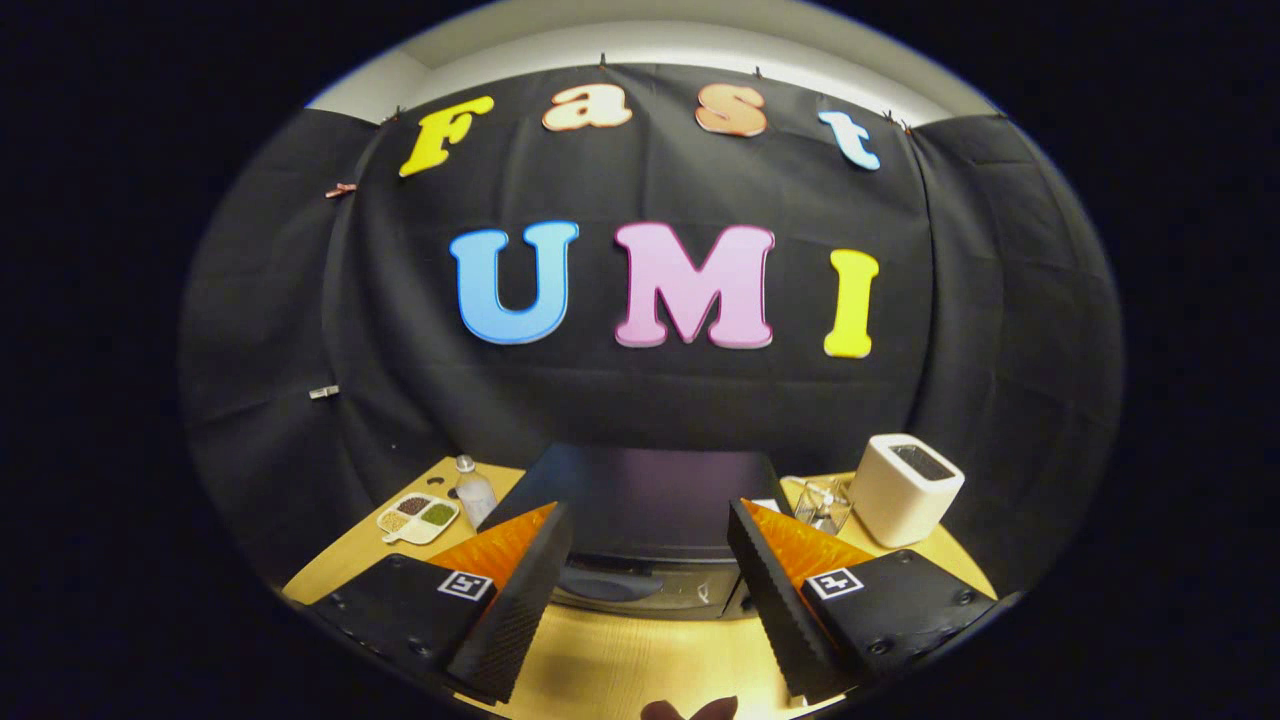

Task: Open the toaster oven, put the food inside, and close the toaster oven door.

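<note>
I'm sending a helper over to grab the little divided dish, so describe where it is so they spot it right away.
Start at the black toaster oven on the wooden table, just beyond the open gripper. To its left stands a small clear bottle, and the divided dish lies flat right beside that. It is pale, with separate compartments of brown, tan and green bits, unlike the white box-shaped appliance on the oven's other side.

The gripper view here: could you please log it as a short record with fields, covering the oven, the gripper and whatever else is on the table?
toaster oven: dark, straight ahead of the gripper, seen from above its top
oven door: too little of the front shows to tell whether it is open
gripper: jaws open, holding nothing, spread to either side of the oven's front
divided dish: left of the oven, holds grains or seeds
bottle: beside the dish
white toaster: right of the oven
table: light wood
</note>
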